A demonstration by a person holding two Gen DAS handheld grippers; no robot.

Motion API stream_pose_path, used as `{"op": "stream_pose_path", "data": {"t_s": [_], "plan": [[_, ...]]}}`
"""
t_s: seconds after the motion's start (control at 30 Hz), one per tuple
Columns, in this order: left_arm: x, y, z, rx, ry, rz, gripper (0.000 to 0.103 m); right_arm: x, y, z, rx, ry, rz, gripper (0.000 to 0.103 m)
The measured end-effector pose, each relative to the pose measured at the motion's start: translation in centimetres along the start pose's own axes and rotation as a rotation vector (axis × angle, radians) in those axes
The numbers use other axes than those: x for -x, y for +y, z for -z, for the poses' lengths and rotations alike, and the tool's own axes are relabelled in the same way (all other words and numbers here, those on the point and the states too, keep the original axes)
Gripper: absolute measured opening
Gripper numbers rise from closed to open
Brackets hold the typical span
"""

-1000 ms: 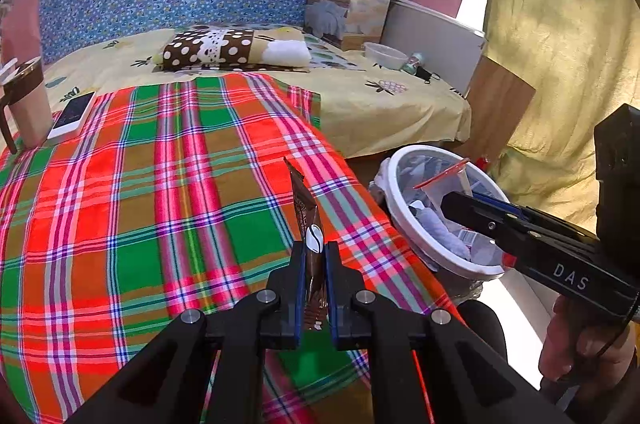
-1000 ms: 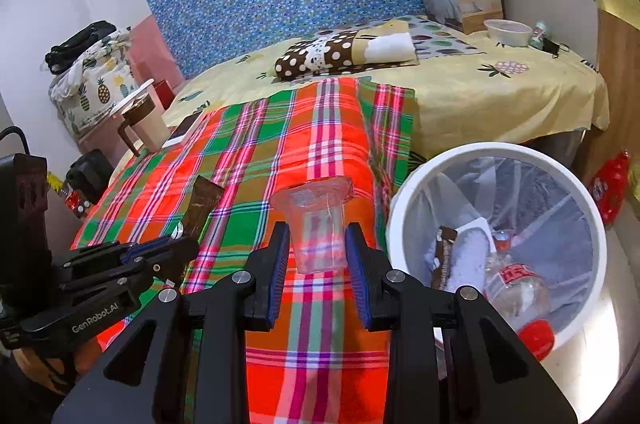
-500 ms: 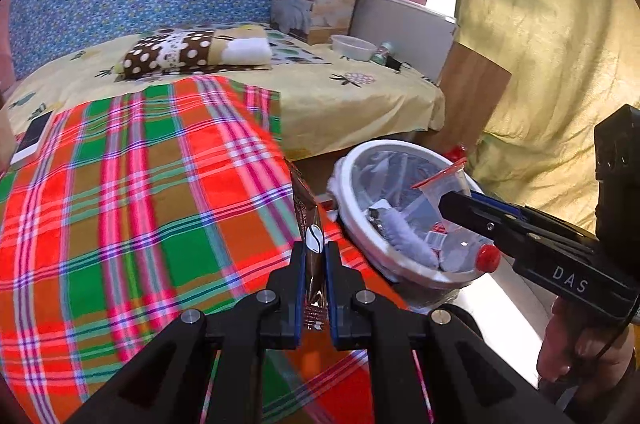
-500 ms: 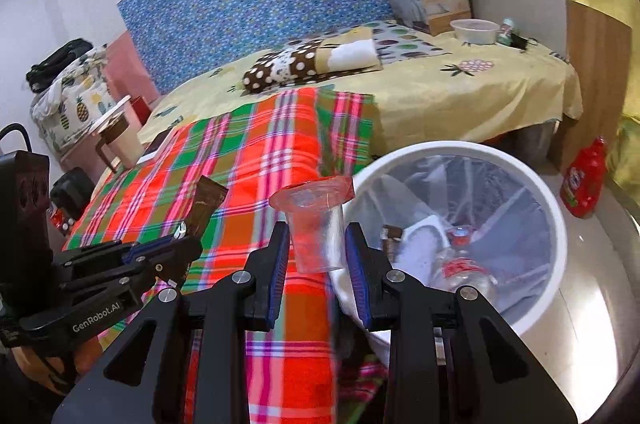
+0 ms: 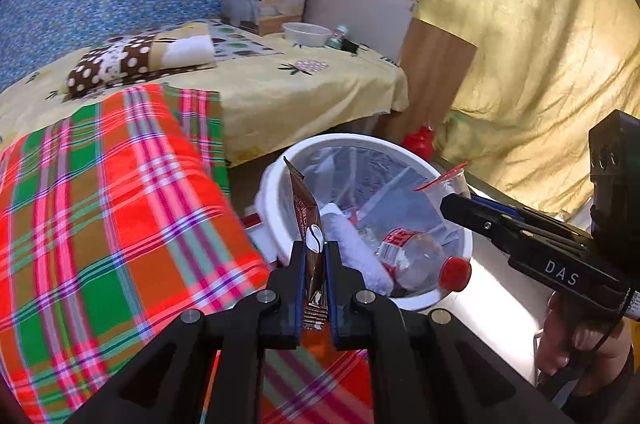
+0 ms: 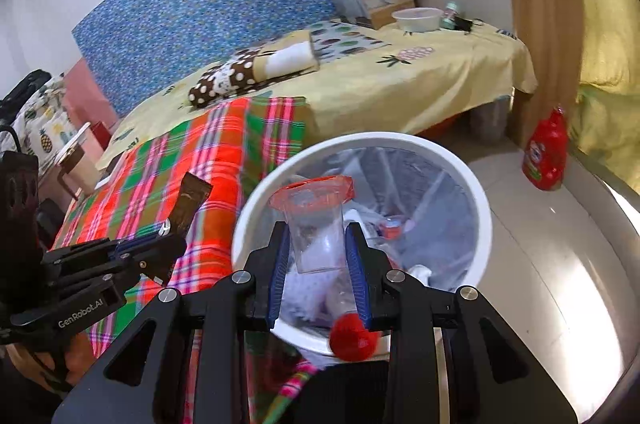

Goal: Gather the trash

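The plaid blanket (image 5: pixel 120 207) covers the near end of the bed (image 5: pixel 304 91) at the left of both views. The left gripper (image 5: pixel 314 256) points forward and downward over the blanket's edge, its fingers (image 5: pixel 294 288) clamped flat on the lower end of a brown snack wrapper (image 5: pixel 306 220), which stands upright and slightly tilted in front of the near rim of the white trash bin (image 5: pixel 272 195). In the right wrist view the same wrapper (image 6: pixel 191 203) sits beside the bin, over the blanket rather than over the opening. The bin (image 6: pixel 482 220) stands on the floor just beside the bed and holds a clear plastic bottle (image 5: pixel 412 256) with a red cap and white crumpled material. The right gripper (image 6: pixel 318 256) is angled downward above the bin's opening, its fingers (image 6: pixel 280 272) pressed against both sides of a clear plastic cup (image 6: pixel 316 224) with a red-tinted rim, held upright. At the right of the left wrist view, a hand (image 5: pixel 576 340) grips the handle of the right gripper (image 5: pixel 456 201). A red bottle (image 6: pixel 546 151) stands on the floor to the right of the bin.
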State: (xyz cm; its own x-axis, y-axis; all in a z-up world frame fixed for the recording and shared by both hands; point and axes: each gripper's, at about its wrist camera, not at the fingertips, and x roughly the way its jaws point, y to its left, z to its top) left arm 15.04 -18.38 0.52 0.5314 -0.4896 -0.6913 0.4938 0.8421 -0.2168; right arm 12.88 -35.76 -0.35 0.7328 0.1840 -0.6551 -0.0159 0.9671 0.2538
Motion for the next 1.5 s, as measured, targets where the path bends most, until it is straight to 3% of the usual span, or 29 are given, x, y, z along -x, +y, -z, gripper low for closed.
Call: {"op": "stream_pose_path", "data": {"t_s": [0.6, 0.7, 0.77, 1.5], "plan": [[-5.7, -1.2, -1.4, -0.011, 0.070, 0.044, 0.010, -2.4, -2.6, -0.3, -0.037, 0.083, 0.022, 0.032], [-5.8, -1.3, -1.6, -0.013, 0.060, 0.044, 0.022, -2.2, -2.9, -0.3, -0.050, 0.076, 0.024, 0.035], [-5.8, -1.3, -1.6, -0.009, 0.055, 0.048, 0.024, -2.0, -2.9, -0.2, -0.052, 0.071, 0.028, 0.036], [1.2, -0.4, 1.2, 0.016, -0.021, -0.040, 0.025, 1.7, 2.3, 1.2, 0.063, -0.016, 0.014, 0.039]]}}
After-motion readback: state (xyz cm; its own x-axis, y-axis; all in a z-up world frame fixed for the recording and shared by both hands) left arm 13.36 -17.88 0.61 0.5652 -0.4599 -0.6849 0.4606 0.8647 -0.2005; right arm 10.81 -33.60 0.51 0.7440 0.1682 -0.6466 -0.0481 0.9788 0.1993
